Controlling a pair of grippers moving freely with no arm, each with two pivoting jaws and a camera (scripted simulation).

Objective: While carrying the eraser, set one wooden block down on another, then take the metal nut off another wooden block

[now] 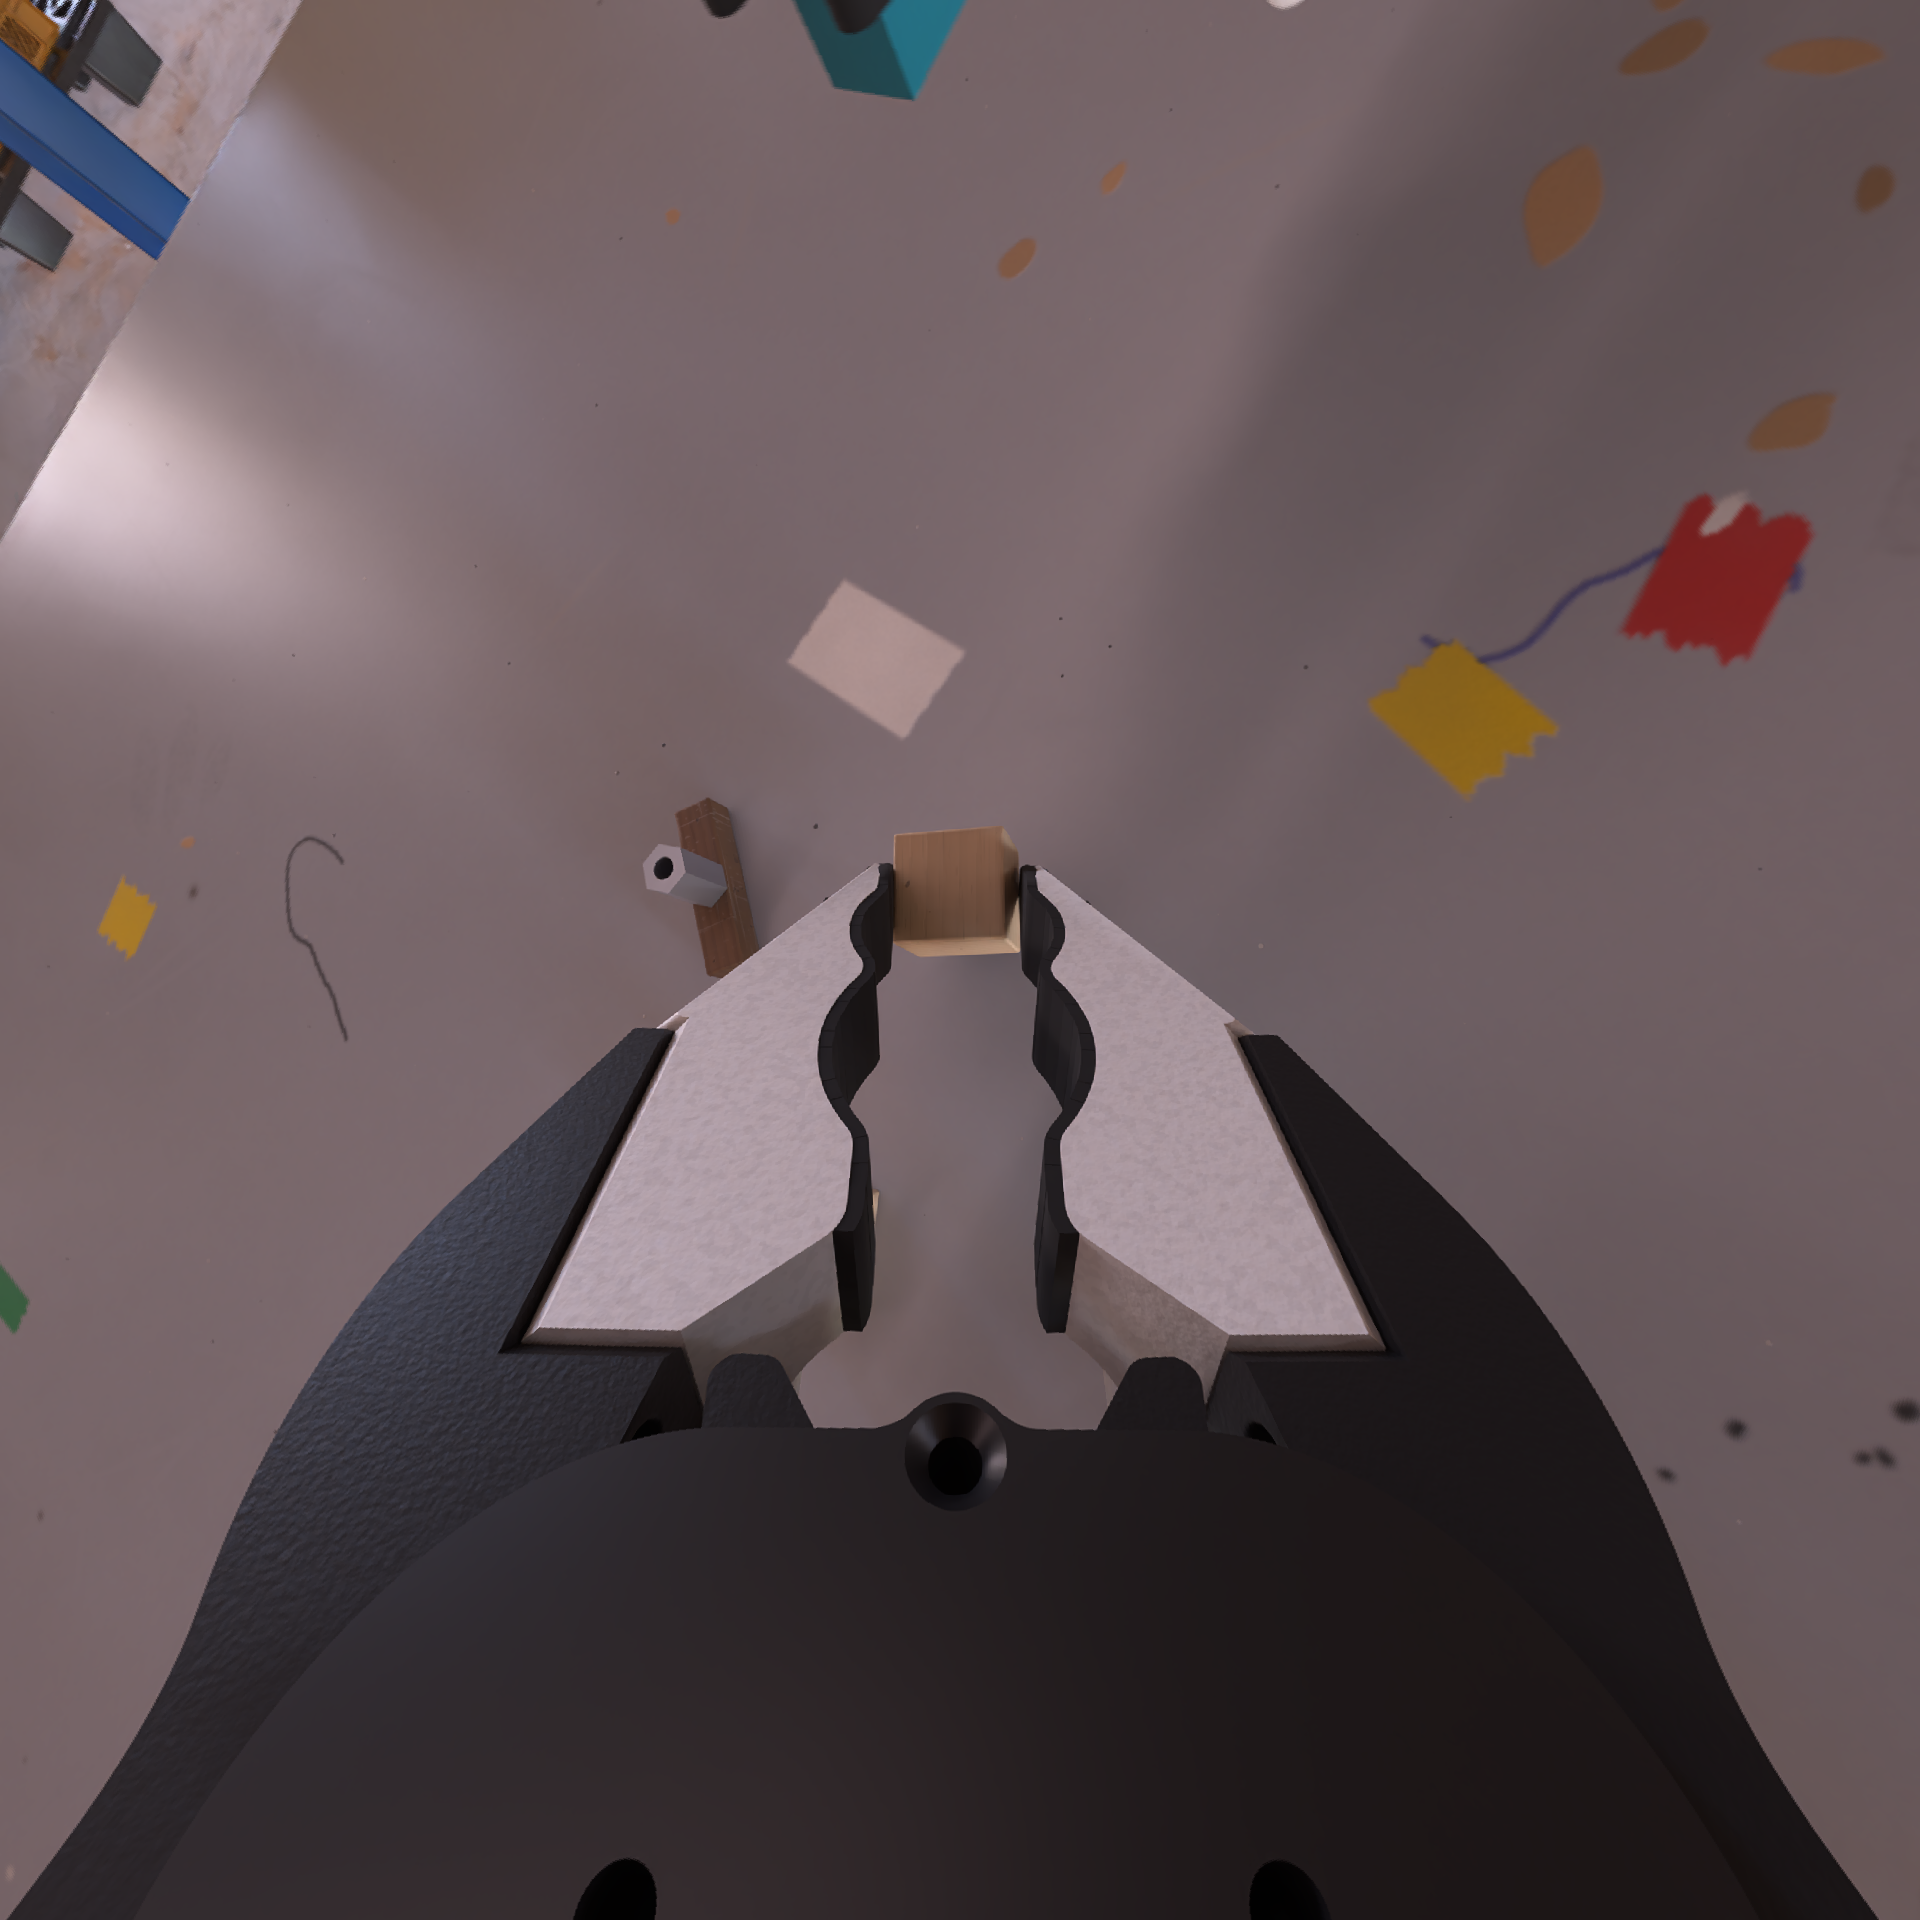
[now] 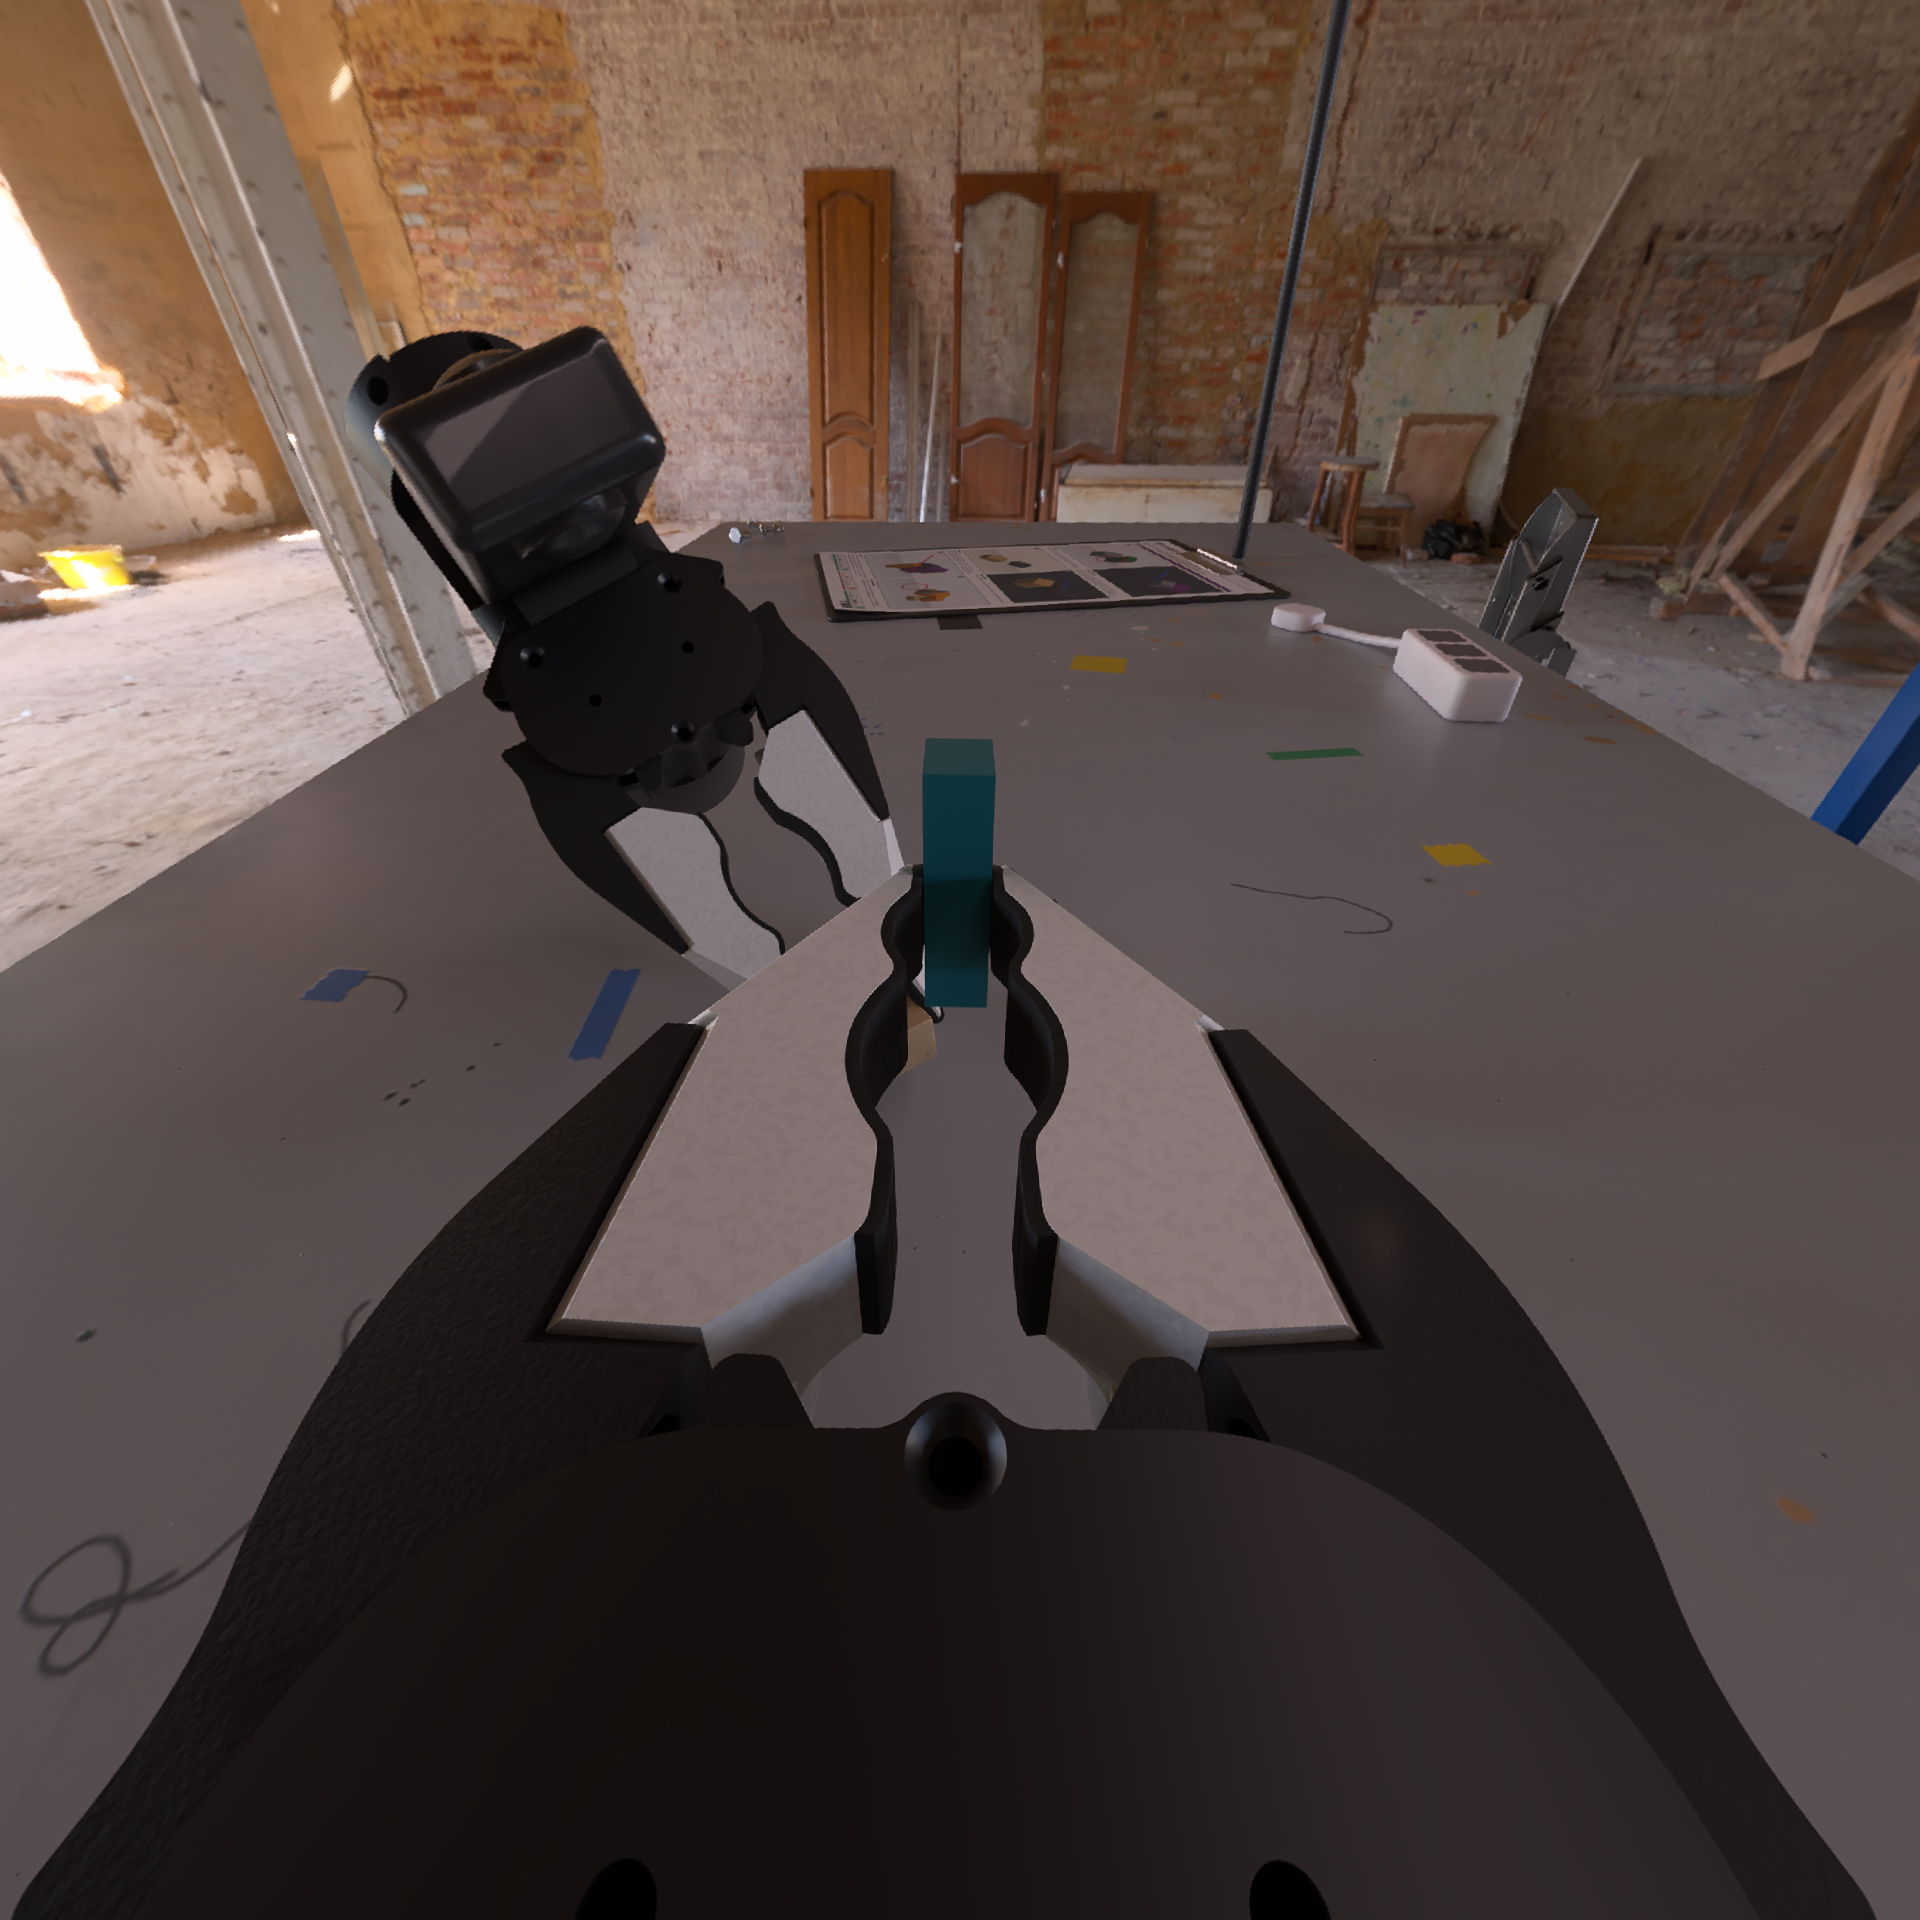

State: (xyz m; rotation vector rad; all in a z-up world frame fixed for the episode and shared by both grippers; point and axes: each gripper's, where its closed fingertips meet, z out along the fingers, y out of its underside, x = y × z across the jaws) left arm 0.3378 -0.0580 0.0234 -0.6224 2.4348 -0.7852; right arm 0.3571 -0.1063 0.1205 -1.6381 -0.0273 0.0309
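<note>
Left gripper [image 1: 956,883] clamped on light wooden block [image 1: 954,891], frame centre; right gripper [image 2: 954,883] clamped on upright teal eraser [image 2: 958,873].

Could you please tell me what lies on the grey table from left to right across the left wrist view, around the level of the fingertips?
Small yellow tape scrap → dark curved scribble → grey metal hex nut lying on a dark wooden block → light wooden cube between the left gripper fingertips → larger yellow tape patch → red tape patch.

eraser [image 2: 958,914] teal | wooden block [image 1: 951,888] tan | metal nut [image 1: 686,869] silver | table [image 1: 1143,416] grey
</note>
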